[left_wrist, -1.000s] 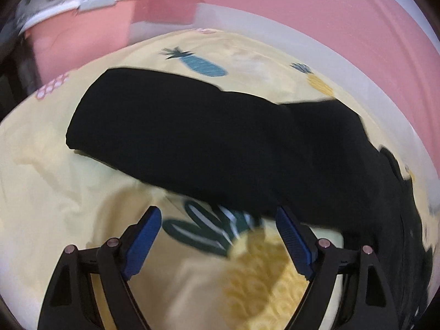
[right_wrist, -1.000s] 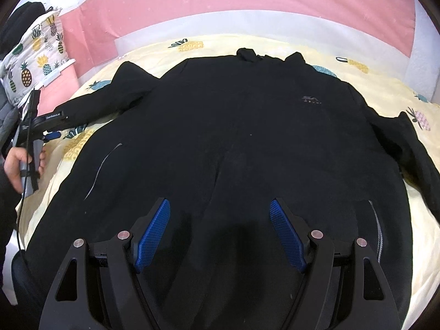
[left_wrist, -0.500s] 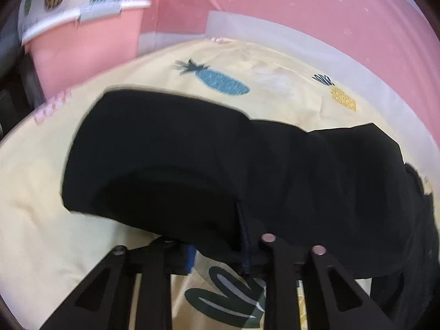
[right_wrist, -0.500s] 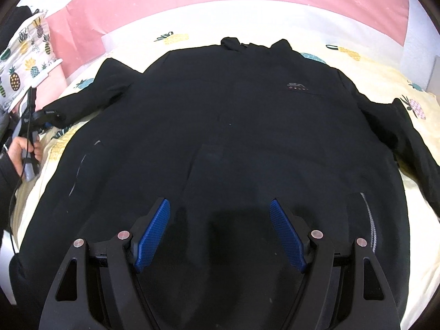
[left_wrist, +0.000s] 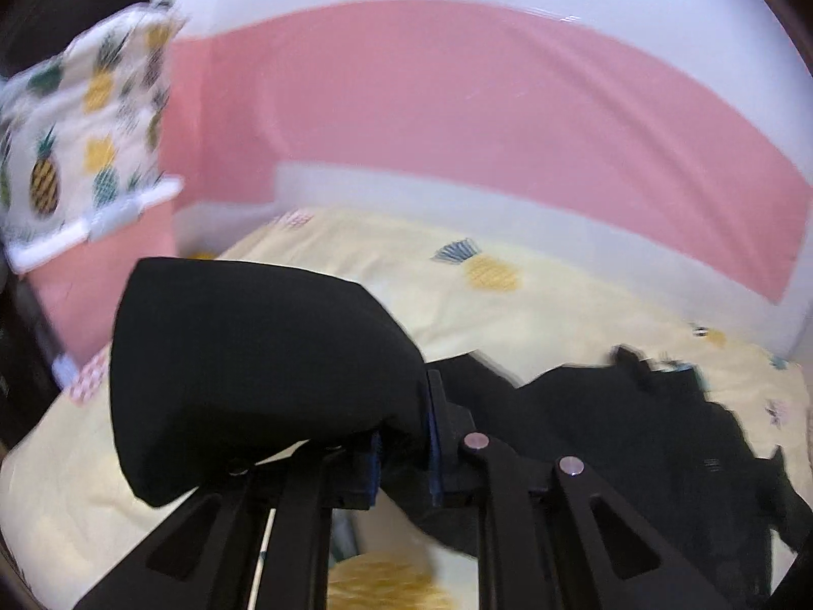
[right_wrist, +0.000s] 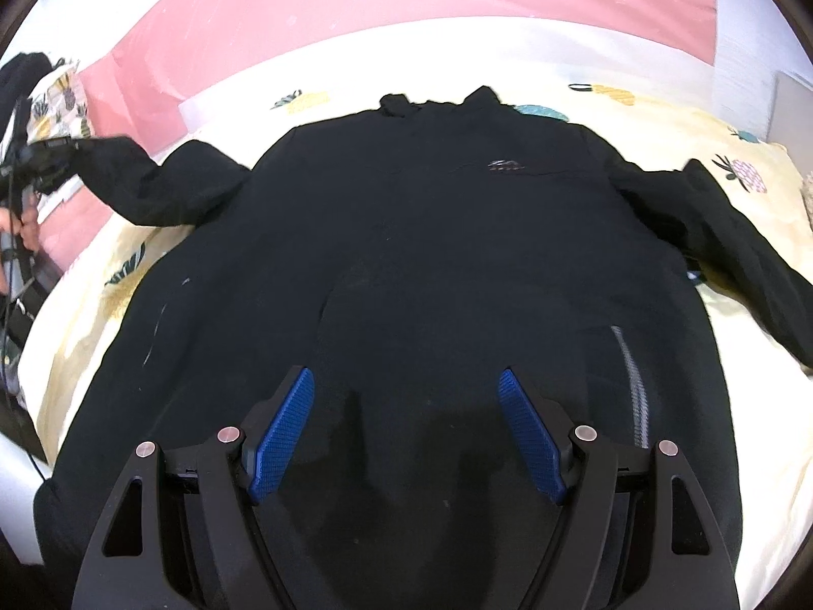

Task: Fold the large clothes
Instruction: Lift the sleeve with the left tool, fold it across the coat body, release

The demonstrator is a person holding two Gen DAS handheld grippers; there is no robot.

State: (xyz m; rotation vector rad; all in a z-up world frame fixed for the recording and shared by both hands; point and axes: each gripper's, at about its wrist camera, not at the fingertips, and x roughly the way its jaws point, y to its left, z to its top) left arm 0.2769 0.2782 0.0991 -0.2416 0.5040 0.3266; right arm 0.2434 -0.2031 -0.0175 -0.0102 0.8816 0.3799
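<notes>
Left wrist view first: the left tongs (left_wrist: 404, 450) are pinched nearly together with black fabric caught between the blue pads, and that fabric is the cuff end of the sleeve (left_wrist: 254, 376), lifted clear of the bed (left_wrist: 457, 254) and bulging out to the left of the fingers. Beyond it the rest of the black jacket (left_wrist: 635, 432) trails off to the right across the yellow pineapple-print sheet. Behind the bed runs a pink and white wall (left_wrist: 482, 117), and a pineapple-print pillow (left_wrist: 86, 137) sits up at the left; the picture is blurred. Over to the right wrist view: the right tongs (right_wrist: 406, 437) are spread wide with nothing between the blue pads, hovering over the lower middle of the jacket (right_wrist: 432, 254). The jacket lies flat, front up, collar toward the wall, a small logo (right_wrist: 505, 166) on the chest, filling most of the bed (right_wrist: 762, 457). One sleeve lies out to the right on the sheet; the other sleeve (right_wrist: 152, 183) stretches to the far left, where the left tongs (right_wrist: 71, 145) grip its end, a hand (right_wrist: 23, 229) on the handle just below.
</notes>
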